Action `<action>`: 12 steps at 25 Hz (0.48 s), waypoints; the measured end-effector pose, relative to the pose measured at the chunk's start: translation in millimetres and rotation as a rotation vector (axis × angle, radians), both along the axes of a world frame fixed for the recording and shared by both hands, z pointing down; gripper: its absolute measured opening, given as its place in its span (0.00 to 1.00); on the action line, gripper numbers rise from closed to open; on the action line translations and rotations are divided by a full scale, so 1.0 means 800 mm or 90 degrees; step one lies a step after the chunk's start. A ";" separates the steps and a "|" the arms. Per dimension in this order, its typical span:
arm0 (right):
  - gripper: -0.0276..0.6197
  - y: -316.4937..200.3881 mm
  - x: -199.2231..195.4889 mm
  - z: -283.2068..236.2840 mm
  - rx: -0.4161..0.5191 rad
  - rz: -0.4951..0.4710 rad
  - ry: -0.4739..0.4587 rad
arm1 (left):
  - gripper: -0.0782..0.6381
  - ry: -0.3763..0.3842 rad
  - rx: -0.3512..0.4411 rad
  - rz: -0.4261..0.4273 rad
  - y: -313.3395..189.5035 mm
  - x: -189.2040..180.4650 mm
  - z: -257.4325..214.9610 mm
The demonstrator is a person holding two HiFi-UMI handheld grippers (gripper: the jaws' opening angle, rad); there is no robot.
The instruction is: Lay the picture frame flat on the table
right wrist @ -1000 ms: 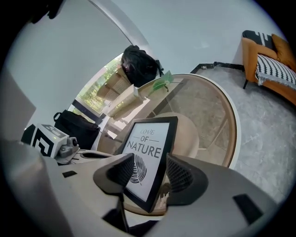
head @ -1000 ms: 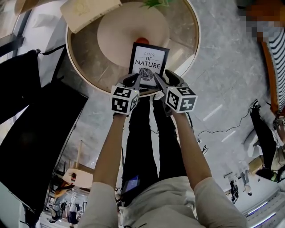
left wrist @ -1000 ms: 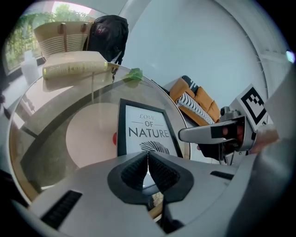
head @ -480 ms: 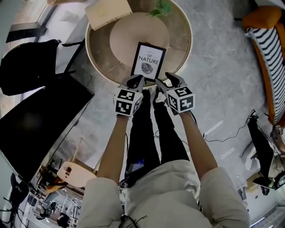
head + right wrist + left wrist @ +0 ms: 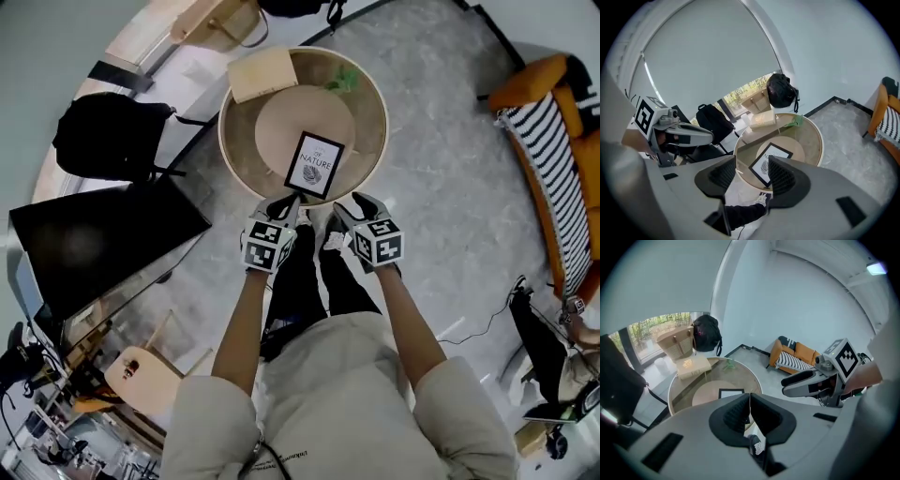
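Frame looks flat already, nothing held.
Left gripper (image 5: 290,201) jaws clenched on nothing, right gripper (image 5: 347,203) jaws released and empty. Both sit short of the worktop (image 5: 223,141) near rim, over your legs. Picture frame (image 5: 315,165) lies face up, partly on the round mat (image 5: 281,127), near corner toward that rim. If you nudge it, come in low and push the near edge inward. Don't pinch a corner, I'd expect it to tip up.
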State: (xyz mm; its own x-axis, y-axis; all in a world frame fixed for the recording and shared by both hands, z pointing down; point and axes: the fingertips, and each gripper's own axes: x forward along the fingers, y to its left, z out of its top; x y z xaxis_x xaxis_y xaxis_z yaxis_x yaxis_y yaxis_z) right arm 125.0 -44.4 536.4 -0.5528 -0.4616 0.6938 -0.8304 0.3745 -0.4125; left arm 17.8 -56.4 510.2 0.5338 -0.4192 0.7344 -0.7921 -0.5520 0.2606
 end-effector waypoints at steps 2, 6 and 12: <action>0.40 0.005 -0.008 -0.027 0.015 -0.009 -0.005 | 0.14 0.003 0.014 -0.003 0.008 -0.004 -0.028; 0.40 0.028 -0.018 -0.076 0.039 -0.034 -0.013 | 0.14 0.016 0.021 -0.012 0.028 -0.001 -0.069; 0.40 0.048 -0.026 -0.111 0.104 -0.068 -0.014 | 0.14 0.029 0.056 -0.005 0.032 0.009 -0.105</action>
